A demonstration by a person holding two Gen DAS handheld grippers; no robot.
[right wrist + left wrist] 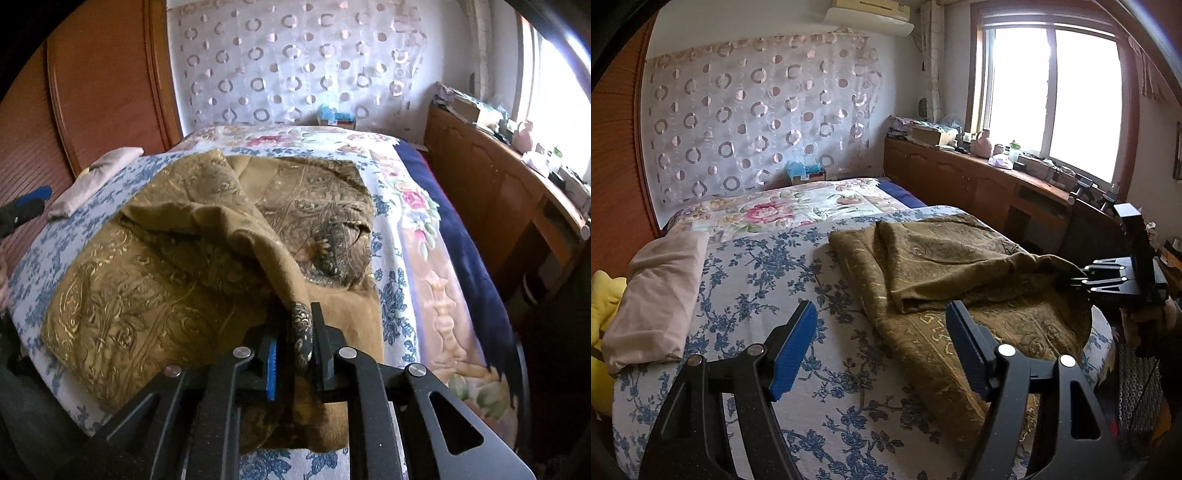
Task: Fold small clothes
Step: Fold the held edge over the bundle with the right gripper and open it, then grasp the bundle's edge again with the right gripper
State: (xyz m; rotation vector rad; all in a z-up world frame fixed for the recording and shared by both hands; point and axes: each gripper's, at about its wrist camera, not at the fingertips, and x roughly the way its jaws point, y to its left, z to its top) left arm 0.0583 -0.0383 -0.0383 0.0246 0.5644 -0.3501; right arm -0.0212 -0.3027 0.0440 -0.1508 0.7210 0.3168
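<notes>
An olive-gold patterned cloth (942,266) lies partly folded on the blue-flowered bedspread (768,280). My left gripper (882,332) is open and empty, held above the bed just left of the cloth's near edge. My right gripper (300,332) is shut on a corner of the cloth (177,258) and lifts it, so a ridge of fabric rises from the bed to the jaws. The right gripper also shows in the left wrist view (1082,278) at the cloth's right edge. One blue pad of the left gripper (33,197) shows at the far left of the right wrist view.
A folded beige cloth (657,295) lies on the bed's left side, next to something yellow (602,306). A flowered quilt (783,210) covers the head of the bed. A wooden cabinet (979,177) with clutter runs under the window on the right.
</notes>
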